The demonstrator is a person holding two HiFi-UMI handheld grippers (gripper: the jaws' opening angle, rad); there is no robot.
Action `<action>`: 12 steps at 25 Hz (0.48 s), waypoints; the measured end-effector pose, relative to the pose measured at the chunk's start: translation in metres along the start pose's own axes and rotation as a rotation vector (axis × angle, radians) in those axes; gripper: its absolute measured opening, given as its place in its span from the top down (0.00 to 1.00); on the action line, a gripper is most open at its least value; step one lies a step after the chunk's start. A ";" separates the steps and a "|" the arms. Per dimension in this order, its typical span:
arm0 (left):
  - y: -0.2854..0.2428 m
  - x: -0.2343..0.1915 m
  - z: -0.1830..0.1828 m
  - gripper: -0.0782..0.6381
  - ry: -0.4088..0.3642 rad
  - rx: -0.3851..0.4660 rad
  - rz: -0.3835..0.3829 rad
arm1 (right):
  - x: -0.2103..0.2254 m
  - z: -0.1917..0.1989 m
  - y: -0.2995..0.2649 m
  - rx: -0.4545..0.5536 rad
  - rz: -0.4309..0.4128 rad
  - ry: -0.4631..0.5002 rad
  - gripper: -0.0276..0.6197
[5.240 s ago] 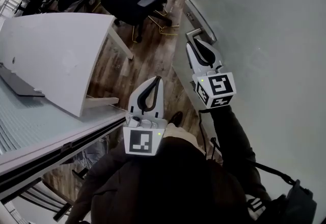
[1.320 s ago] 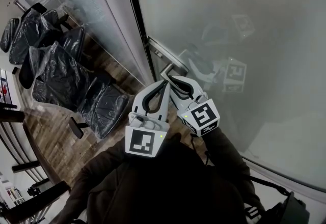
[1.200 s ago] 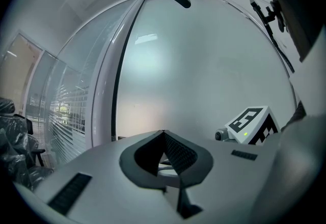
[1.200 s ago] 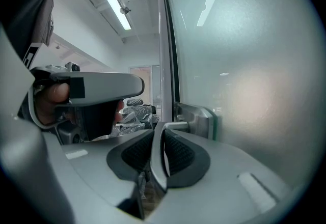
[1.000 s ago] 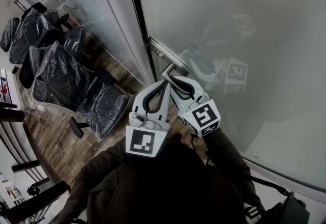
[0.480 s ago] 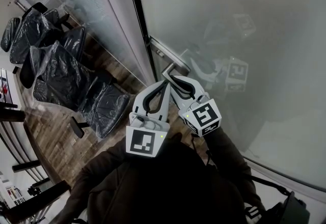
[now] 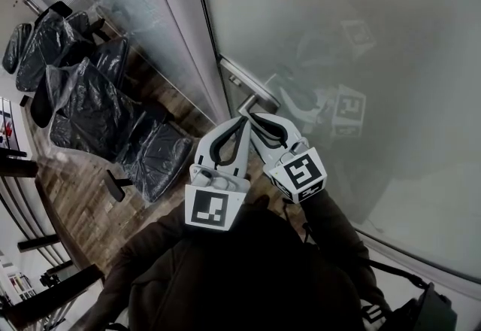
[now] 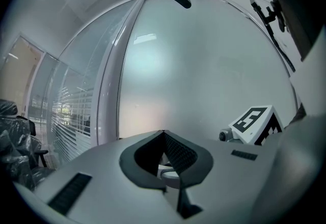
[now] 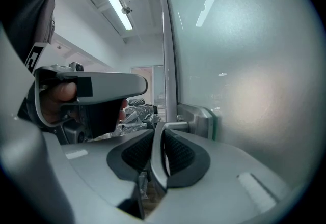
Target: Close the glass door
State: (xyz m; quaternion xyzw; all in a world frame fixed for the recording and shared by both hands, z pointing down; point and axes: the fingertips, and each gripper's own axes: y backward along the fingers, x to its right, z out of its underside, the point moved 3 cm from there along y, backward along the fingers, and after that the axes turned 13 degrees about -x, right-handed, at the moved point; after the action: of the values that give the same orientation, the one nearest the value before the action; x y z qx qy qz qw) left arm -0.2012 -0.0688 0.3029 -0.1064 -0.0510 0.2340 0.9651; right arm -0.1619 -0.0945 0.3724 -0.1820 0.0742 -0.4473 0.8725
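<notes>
The frosted glass door (image 7: pixel 338 36) fills the right of the head view, its edge lying along the dark frame (image 7: pixel 204 44). My right gripper (image 7: pixel 255 116) is shut on the metal door handle (image 7: pixel 250 104); in the right gripper view the lever (image 9: pixel 173 126) runs between the pads of that gripper (image 9: pixel 157 139) from its mounting plate (image 9: pixel 197 118). My left gripper (image 7: pixel 242 121) hangs just left of it, shut with nothing in it. In the left gripper view its closed tips (image 8: pixel 163 136) point at the glass door (image 8: pixel 204 65).
Several black chairs wrapped in plastic (image 7: pixel 90 96) stand behind a glass partition (image 7: pixel 143 13) to the left, on a wooden floor (image 7: pixel 83 194). The person's dark sleeves (image 7: pixel 248 269) fill the bottom of the head view. A white post (image 8: pixel 109 90) borders the door.
Five seconds ago the door stood open beside a white desk; now it lies along the frame, the right gripper still on the handle. Over the last second almost nothing moved.
</notes>
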 end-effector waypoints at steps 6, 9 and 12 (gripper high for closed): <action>0.009 0.000 -0.004 0.90 0.007 0.006 -0.022 | -0.001 -0.002 0.005 -0.004 0.000 -0.003 0.86; 0.015 -0.002 -0.004 0.90 0.007 0.010 -0.030 | -0.004 -0.002 0.004 -0.008 0.002 -0.007 0.86; 0.018 -0.007 -0.006 0.90 0.009 0.020 -0.048 | -0.006 -0.002 0.003 -0.037 0.020 0.028 0.86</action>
State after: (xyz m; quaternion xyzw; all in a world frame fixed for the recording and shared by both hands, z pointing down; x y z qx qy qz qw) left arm -0.2147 -0.0577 0.2926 -0.0965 -0.0468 0.2109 0.9716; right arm -0.1635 -0.0888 0.3690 -0.1909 0.0965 -0.4395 0.8724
